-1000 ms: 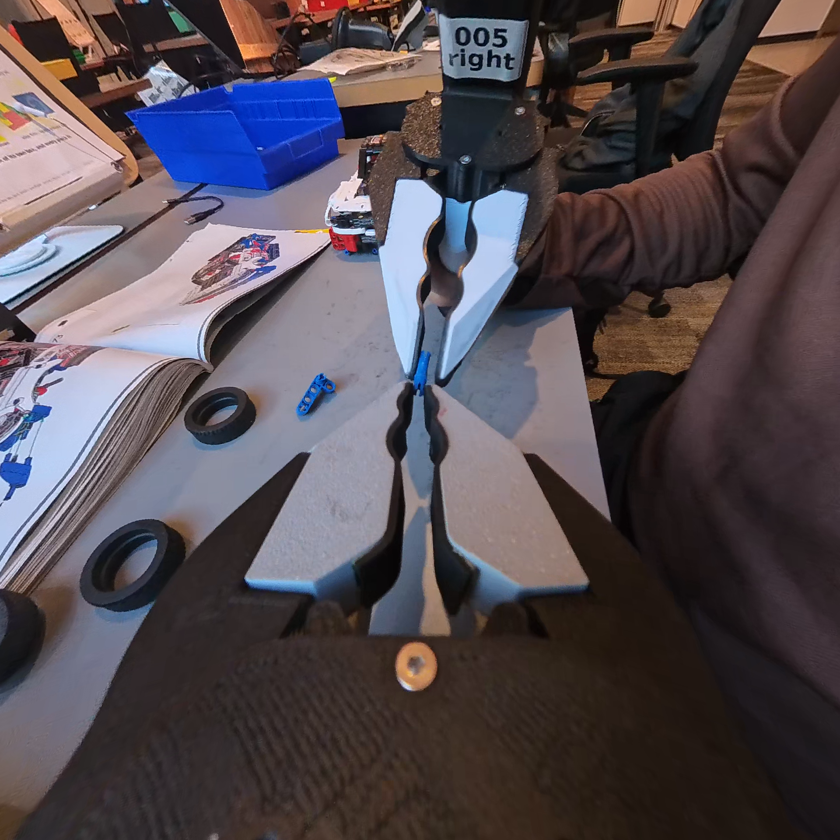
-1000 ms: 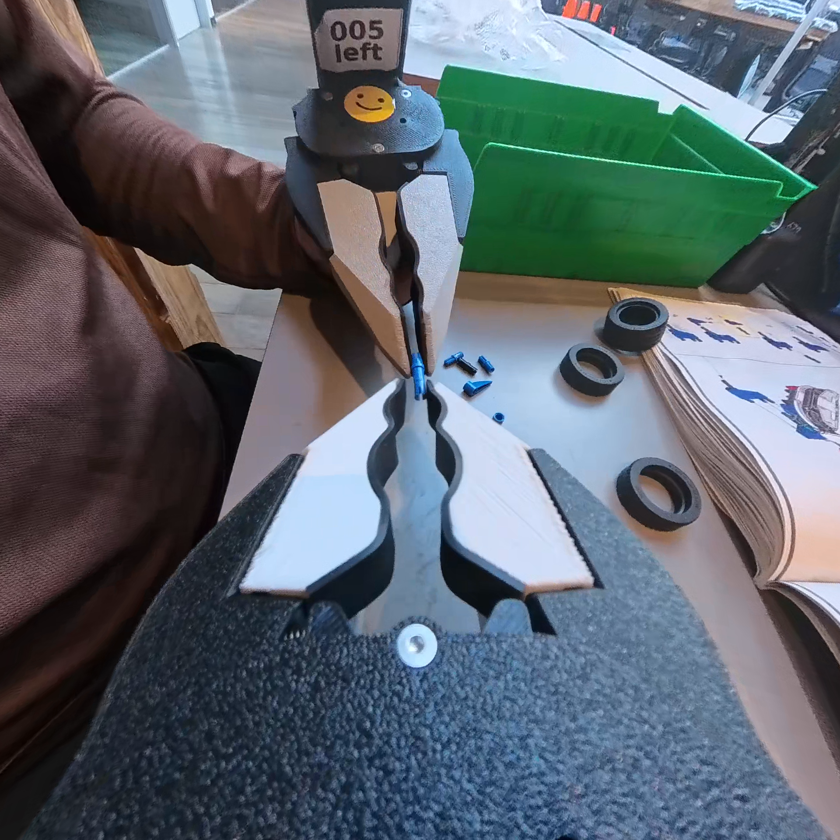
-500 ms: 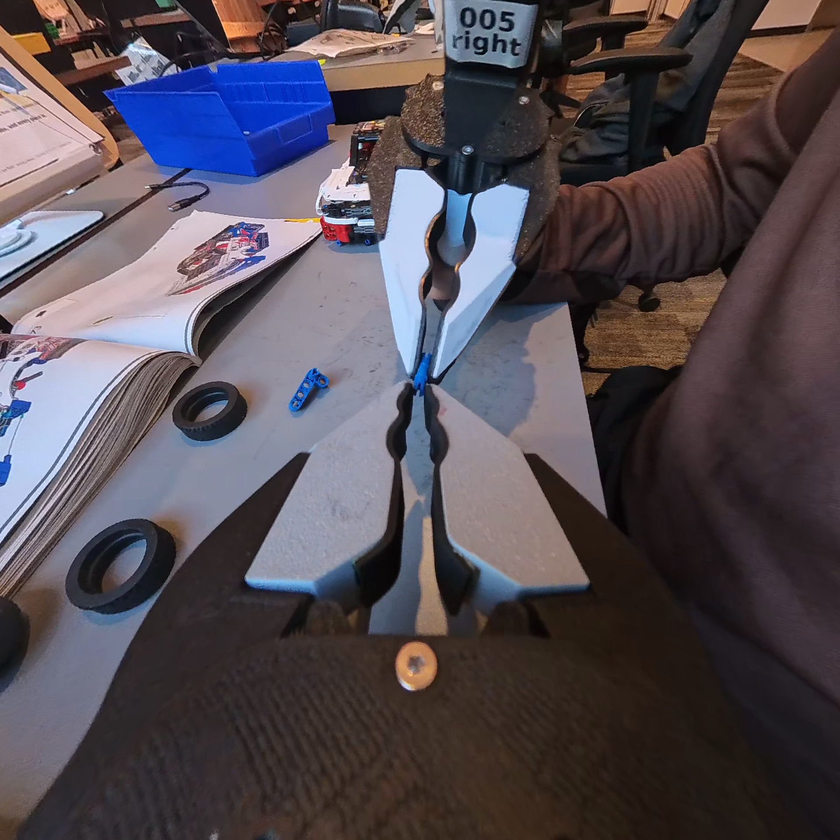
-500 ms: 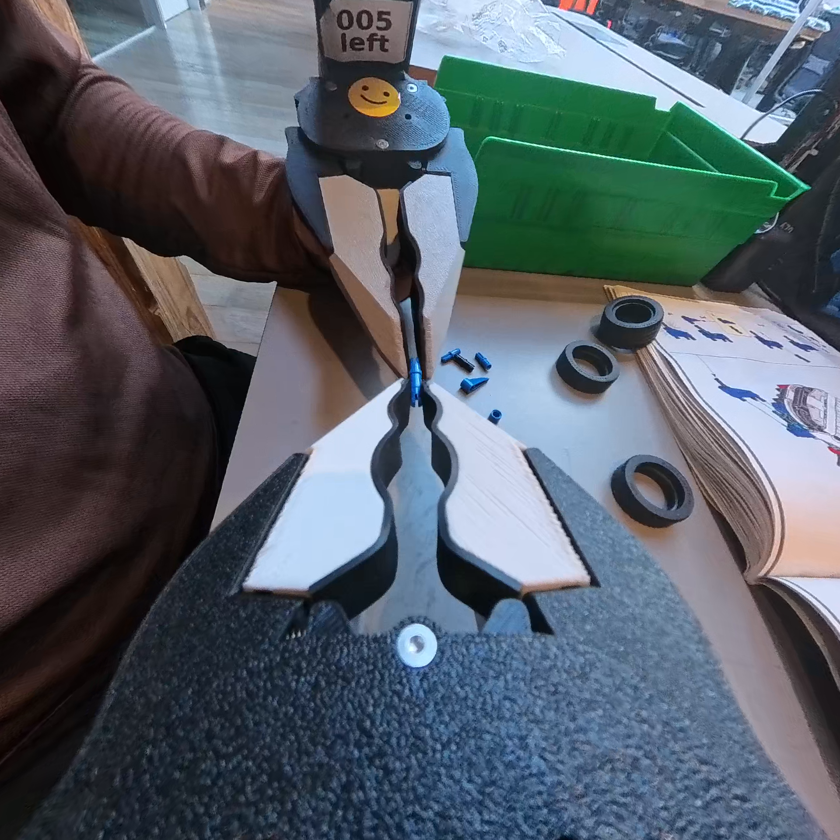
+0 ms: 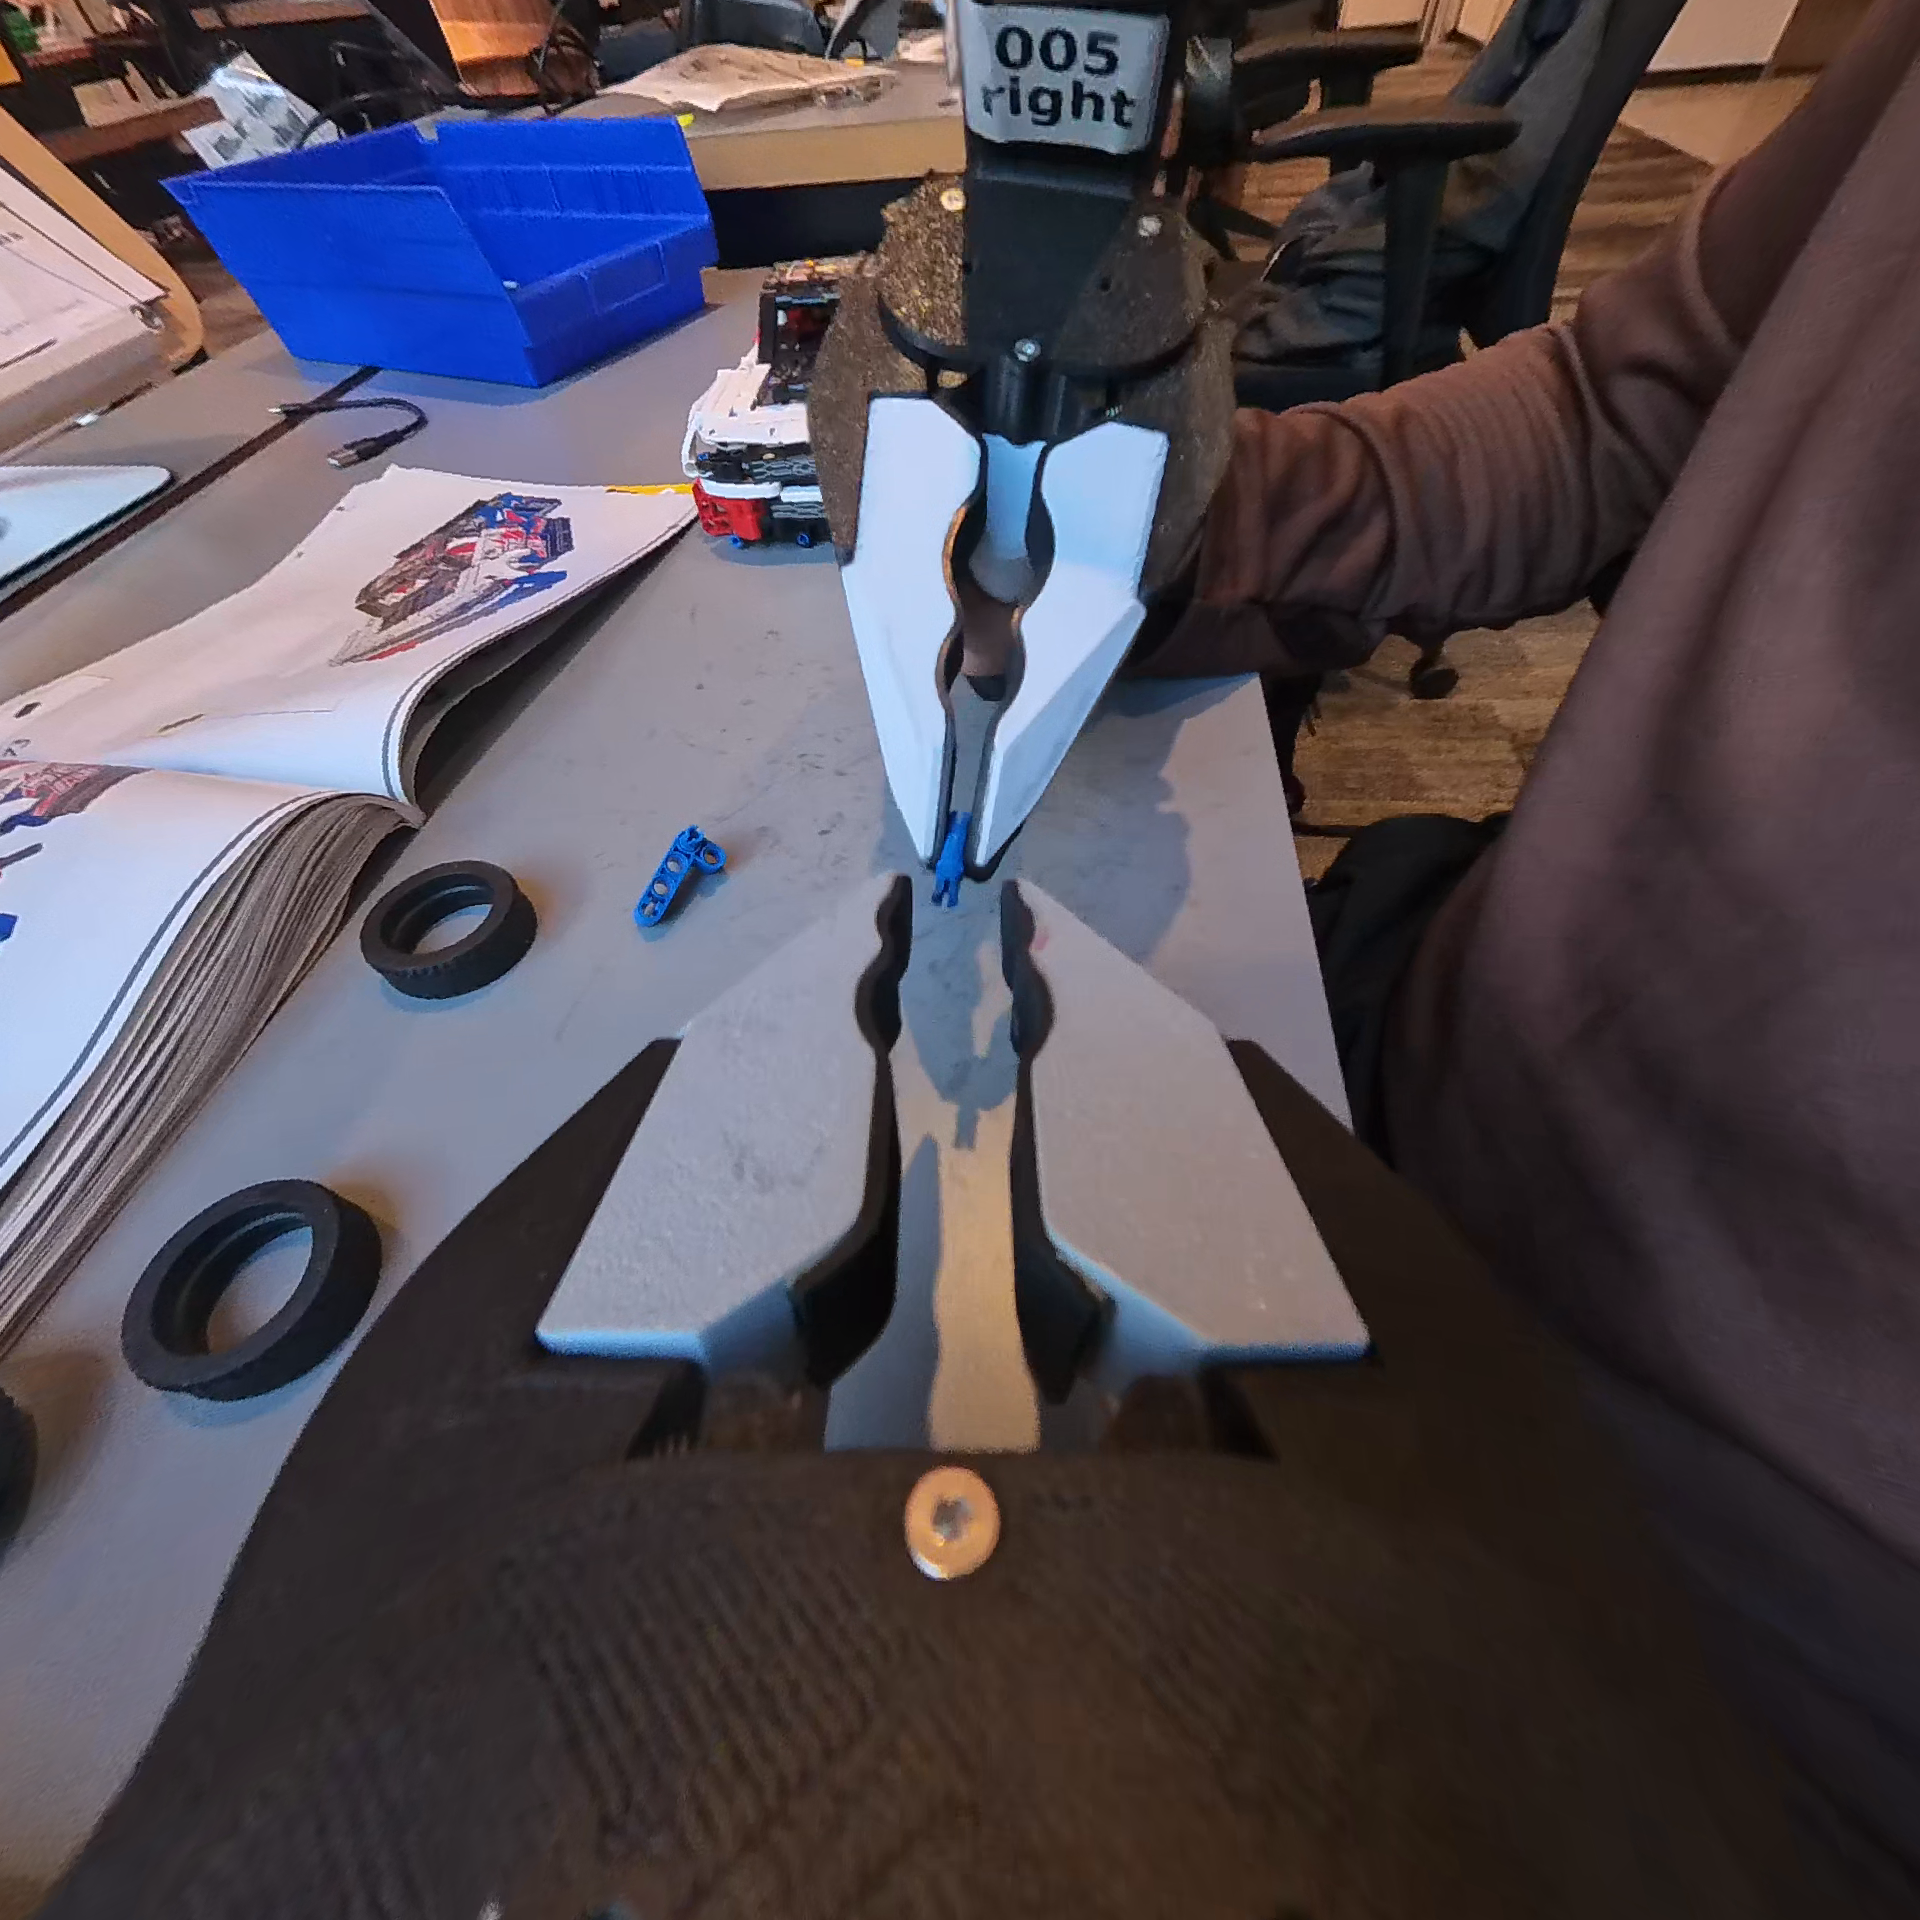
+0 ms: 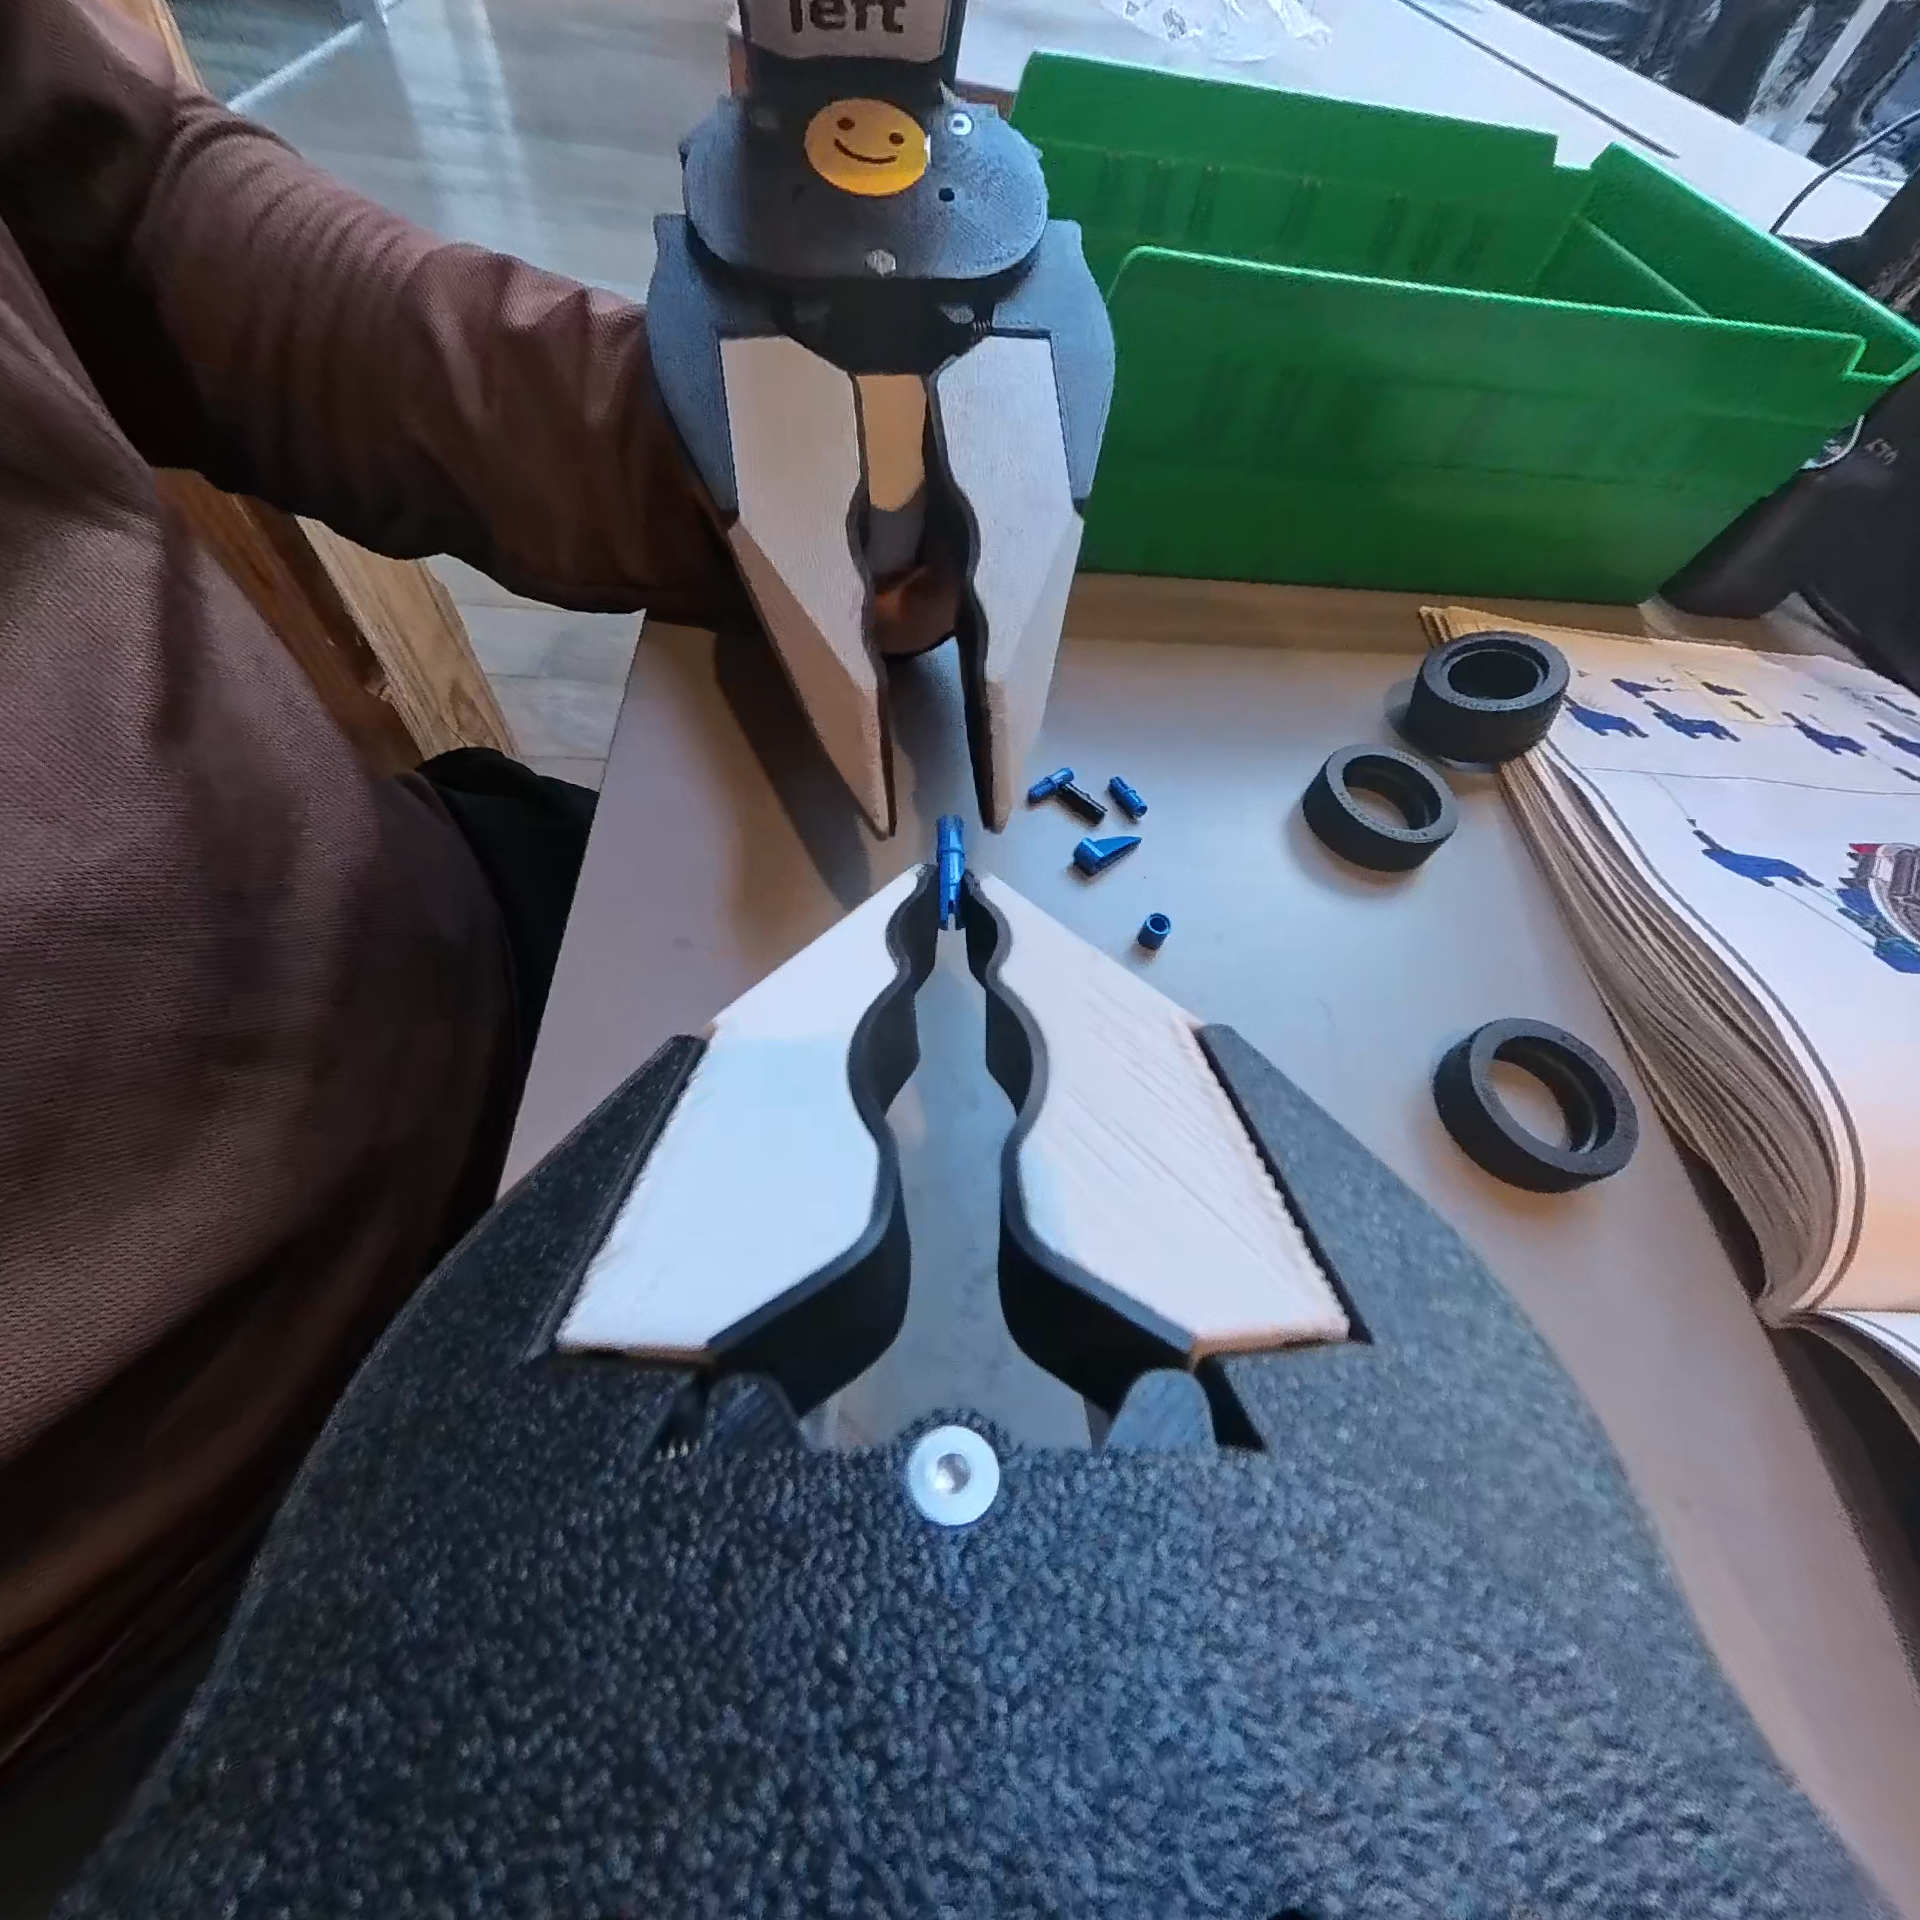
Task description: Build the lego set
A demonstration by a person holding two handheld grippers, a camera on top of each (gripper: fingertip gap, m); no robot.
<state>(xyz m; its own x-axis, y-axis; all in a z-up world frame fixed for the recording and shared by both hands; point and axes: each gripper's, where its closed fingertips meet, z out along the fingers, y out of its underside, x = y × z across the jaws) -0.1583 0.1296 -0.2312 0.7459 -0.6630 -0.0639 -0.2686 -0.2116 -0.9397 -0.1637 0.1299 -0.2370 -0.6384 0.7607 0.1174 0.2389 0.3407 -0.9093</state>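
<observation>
Blue pin [image 6: 949,871]; black tyres [image 6: 1380,806]; green bin [image 6: 1455,416]; blue bin [image 5: 457,244]; possibly brown sleeve [image 6: 395,353].

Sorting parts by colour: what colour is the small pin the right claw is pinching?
Blue; the pin shows best in the right wrist view.

Bare table [image 5: 748,665] lies open to you between the grippers and the manual [image 5: 260,727]; the tyres [image 5: 449,930], blue beam [image 5: 681,875] and loose pins [image 6: 1107,847] clutter the flanks.
</observation>
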